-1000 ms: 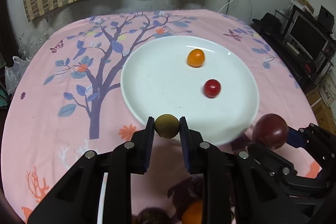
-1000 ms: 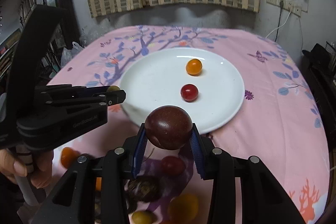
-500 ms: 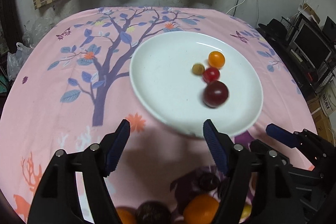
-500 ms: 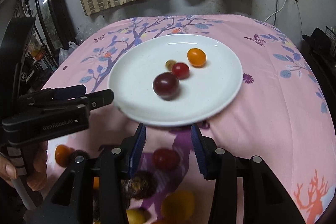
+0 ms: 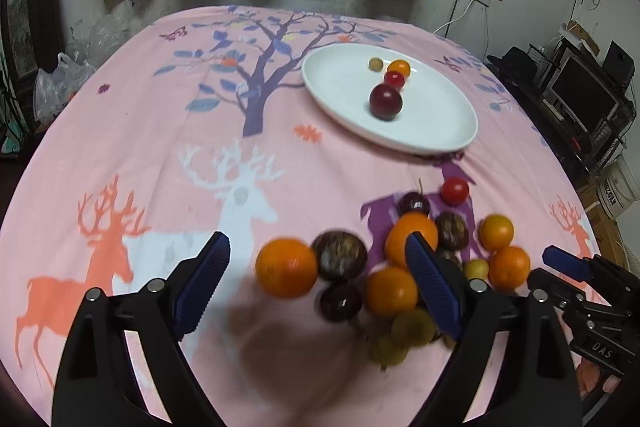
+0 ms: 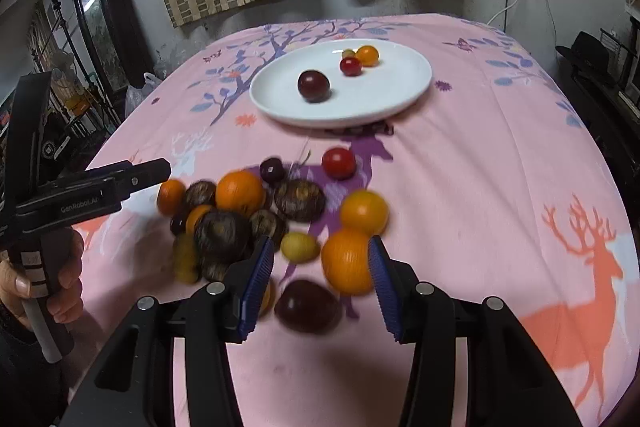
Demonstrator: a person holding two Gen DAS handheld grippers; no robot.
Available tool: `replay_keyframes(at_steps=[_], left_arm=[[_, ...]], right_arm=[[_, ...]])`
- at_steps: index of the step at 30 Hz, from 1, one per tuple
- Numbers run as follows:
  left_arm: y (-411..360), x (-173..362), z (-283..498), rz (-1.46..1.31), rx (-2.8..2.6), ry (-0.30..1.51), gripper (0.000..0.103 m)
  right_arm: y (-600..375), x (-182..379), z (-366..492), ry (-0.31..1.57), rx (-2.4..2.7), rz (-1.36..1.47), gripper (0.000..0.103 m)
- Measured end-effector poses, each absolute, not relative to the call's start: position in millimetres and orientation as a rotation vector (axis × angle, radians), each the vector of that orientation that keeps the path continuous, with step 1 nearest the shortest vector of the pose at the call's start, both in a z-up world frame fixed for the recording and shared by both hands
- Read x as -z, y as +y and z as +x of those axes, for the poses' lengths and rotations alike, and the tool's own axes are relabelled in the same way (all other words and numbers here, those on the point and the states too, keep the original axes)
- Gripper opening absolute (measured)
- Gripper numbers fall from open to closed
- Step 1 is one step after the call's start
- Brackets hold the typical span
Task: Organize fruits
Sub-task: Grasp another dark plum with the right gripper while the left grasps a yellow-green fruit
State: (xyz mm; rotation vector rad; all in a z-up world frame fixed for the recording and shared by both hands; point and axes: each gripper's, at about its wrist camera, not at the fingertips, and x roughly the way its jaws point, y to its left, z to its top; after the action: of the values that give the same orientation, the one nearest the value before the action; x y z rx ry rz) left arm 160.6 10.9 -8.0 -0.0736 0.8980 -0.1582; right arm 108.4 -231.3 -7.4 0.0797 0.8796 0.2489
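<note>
A: How do the claws stand?

B: The left claw (image 5: 318, 275) is released, jaws spread wide after just opening, and nothing is pinched. Fruit on the cloth lies between and under its fingers, but the pads press on none of it. The right claw (image 6: 320, 269) is released too, its jaws just having widened, and it grips nothing. An orange (image 6: 347, 261) on the cloth sits in the gap, close against the right pad; I cannot tell whether it touches.

A: Where is the fruit?

B: Most lies in a heap (image 5: 404, 259) on the pink tablecloth (image 5: 168, 131), right at the fingertips of both claws: oranges, dark purple ones, a small yellow one, greenish ones. A large orange (image 5: 286, 267) lies between the left claw's fingers, blurred. A red tomato (image 6: 338, 163) sits at the far edge of the heap, beyond the right claw.

A: And the plate?

B: The white plate (image 5: 440, 131) is well ahead of both claws, past the heap. On it are a dark plum (image 5: 385, 101), a red tomato (image 5: 394, 79), a small orange fruit (image 5: 399, 68) and a small greenish one (image 5: 375, 63); the last three are bunched close together.

A: Anything else?

B: From the right claw's view, a hand (image 6: 44, 283) holds the left claw's handle off to the left.
</note>
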Motion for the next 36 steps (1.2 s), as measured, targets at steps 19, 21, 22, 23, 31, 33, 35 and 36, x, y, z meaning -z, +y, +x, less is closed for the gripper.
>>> replay_keyframes(at_steps=[19, 21, 22, 23, 31, 33, 35, 36], left_arm=[[19, 37, 122, -0.021, 0.208, 0.884, 0.087], [15, 37, 121, -0.008, 0.223, 0.888, 0.087], [14, 38, 120, -0.002, 0.227, 0.89, 0.087], [12, 39, 119, 0.006, 0.235, 0.895, 0.087], [-14, 49, 110, 0.083, 0.274, 0.945, 0.087], [-23, 54, 110, 0.127, 0.267, 0.955, 0.083], [-31, 60, 112, 0.158, 0.273, 0.977, 0.07], [-34, 64, 113, 0.164, 0.284, 0.994, 0.064]], right_arm=[[-201, 55, 102, 1.009, -0.149, 0.035, 0.039], [-201, 55, 103, 0.991, -0.151, 0.043, 0.039], [-201, 55, 102, 0.983, -0.154, 0.044, 0.039], [-202, 56, 99, 0.97, -0.162, 0.046, 0.039], [-210, 54, 94, 0.964, -0.228, 0.104, 0.039], [-212, 51, 92, 0.955, -0.24, 0.119, 0.039], [-214, 46, 88, 0.934, -0.248, 0.122, 0.039], [-214, 44, 86, 0.922, -0.254, 0.123, 0.039]])
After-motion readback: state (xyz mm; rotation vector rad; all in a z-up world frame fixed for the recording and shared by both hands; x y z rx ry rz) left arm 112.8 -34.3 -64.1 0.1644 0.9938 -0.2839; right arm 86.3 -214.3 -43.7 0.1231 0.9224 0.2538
